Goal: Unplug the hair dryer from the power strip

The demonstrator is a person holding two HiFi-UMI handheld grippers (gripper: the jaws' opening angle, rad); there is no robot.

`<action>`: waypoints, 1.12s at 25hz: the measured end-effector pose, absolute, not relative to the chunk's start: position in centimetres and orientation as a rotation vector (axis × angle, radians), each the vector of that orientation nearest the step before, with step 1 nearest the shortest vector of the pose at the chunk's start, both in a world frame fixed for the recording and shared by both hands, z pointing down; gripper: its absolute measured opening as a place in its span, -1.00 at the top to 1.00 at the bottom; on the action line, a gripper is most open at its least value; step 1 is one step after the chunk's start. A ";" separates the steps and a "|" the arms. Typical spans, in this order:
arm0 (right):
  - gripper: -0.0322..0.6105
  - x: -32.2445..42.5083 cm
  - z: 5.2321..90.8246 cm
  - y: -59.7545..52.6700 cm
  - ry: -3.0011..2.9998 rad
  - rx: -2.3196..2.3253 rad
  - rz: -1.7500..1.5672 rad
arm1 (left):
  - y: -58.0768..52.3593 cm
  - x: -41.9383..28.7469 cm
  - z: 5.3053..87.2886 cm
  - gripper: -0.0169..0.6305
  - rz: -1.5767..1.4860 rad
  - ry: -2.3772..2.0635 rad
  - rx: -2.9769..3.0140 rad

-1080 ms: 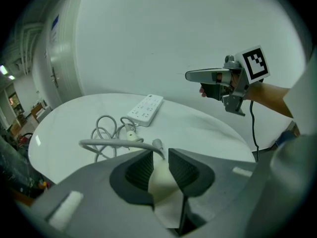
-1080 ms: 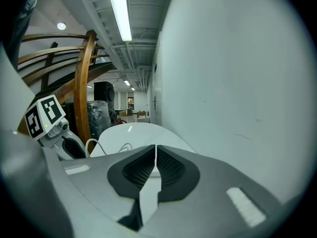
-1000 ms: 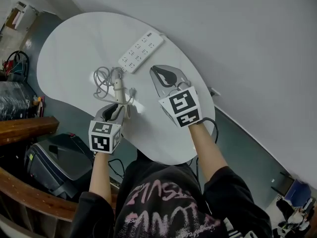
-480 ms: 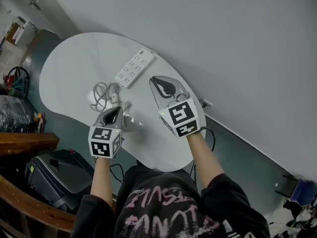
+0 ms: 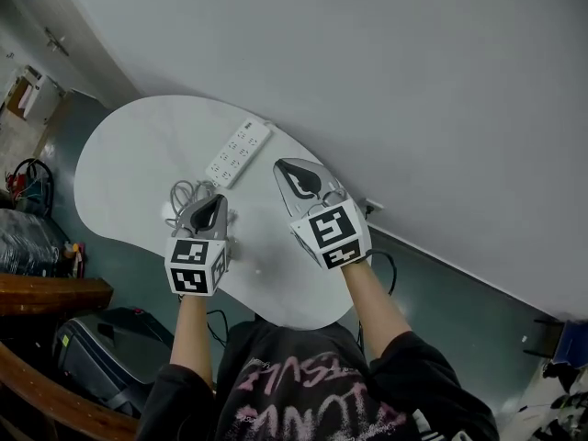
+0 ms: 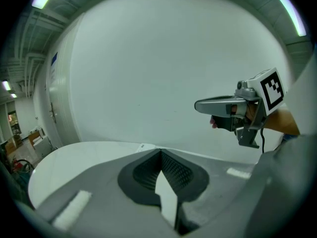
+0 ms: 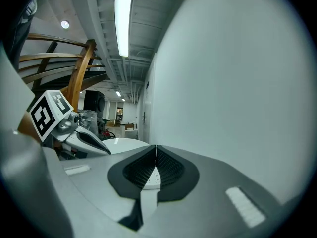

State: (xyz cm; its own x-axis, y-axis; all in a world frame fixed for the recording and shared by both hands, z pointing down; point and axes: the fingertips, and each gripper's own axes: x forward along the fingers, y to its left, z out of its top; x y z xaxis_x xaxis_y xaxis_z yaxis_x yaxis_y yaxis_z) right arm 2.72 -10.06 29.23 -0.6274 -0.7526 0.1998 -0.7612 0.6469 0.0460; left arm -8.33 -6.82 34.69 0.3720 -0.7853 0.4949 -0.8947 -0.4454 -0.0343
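hair dryer: body not made out; the left gripper (image 6: 159, 151) covers the spot beside the cord in the head view
cord: grey coil (image 5: 182, 194) on the table, just left of the left gripper's front end, near the power strip's near end
power strip: white, long (image 5: 237, 152), flat on the table, running on a slant away from the person toward the wall
strip vs jaws: lies ahead of both grippers and touches neither; near end just beyond the left gripper's tip, far end off to the left of the right gripper's tip
strip in right gripper view: small white piece seen through the slot under the joined tips, out on the table beyond, not between the pads
left gripper jaws: closed, tips meeting, nothing held; only table shows in the slot behind the tips
right gripper jaws: closed, tips pressed together (image 7: 156, 147), nothing held
gripper spacing: side by side, well apart, left one nearer the table's left part; each shows in the other's view
aim: left gripper view faces mostly bare wall, table edge low in view
table: white, oval (image 5: 129, 154), pushed up to the wall
wall: plain pale grey (image 5: 413, 81)
person: both forearms reach forward, dark sleeves at the bottom of the head view
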 end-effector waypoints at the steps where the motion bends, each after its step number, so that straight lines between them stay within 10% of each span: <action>1: 0.83 2.9 29.0 -10.0 -2.665 1.250 0.060 | -7.0 -8.2 34.1 0.94 0.653 -1.504 2.405; 28: 0.83 6.4 19.7 -10.4 -2.672 1.560 -0.065 | -10.8 -7.5 18.6 0.94 0.291 -1.719 2.710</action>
